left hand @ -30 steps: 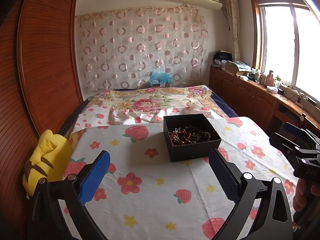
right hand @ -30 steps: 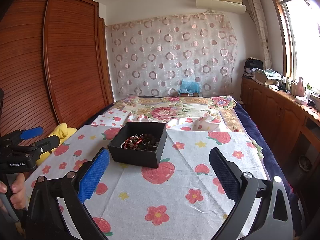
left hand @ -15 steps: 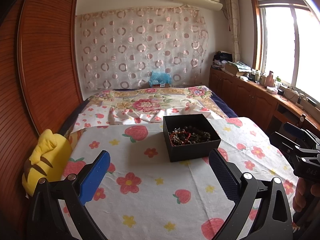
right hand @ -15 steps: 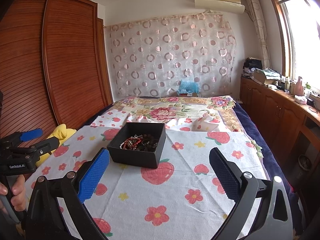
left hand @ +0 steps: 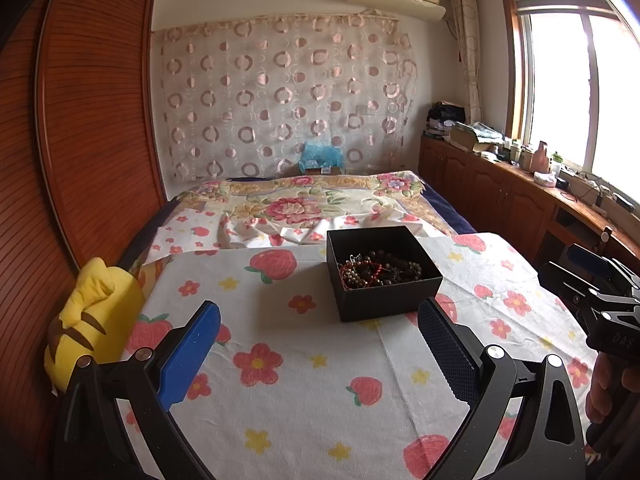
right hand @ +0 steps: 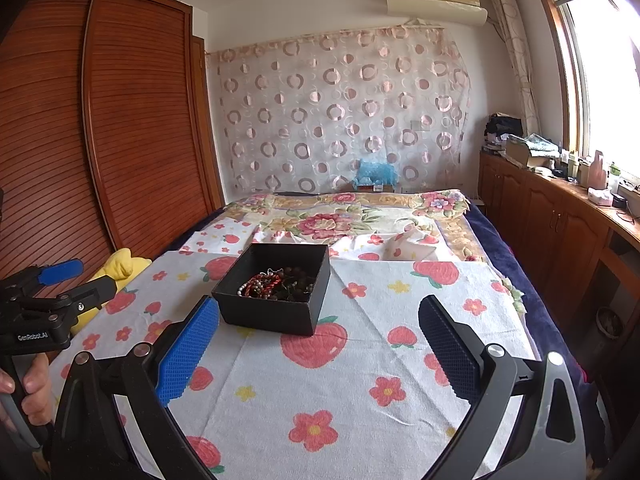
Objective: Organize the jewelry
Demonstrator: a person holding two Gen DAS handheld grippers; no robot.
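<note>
1. while both tools hang above the near end of the bed, the left gripper [left hand: 318,344] has its 2 blue-padded fingers spread wide with nothing between them, and the right gripper [right hand: 318,344] stands the same way, wide and bare.
2. the task's things sit together: a tangle of beaded bracelets and necklaces, dark brown, red and pale beads [left hand: 378,270], lies heaped inside a square black cardboard box with no lid [left hand: 390,302], which rests flat on the white cloth printed with strawberries and flowers [left hand: 288,380] spread over the bed.
3. from the right wrist view the same box [right hand: 272,314] sits just ahead of the left finger pad, slightly left of centre; the beads [right hand: 276,286] are bunched toward its nearer half.
4. no loose piece shows on the cloth around the box, and i see no second tray or holder.
5. my reading: this fits either a heap waiting to be sorted out, or pieces already gathered back into the box. the pictures do not settle which.
6. any reach into the box would call for care: the strands look knotted together, so 1 pinch may drag several, and the light box could slide or tip.
7. a yellow plush cushion [left hand: 92,320] lies at the bed's left edge, well apart from the box.
</note>
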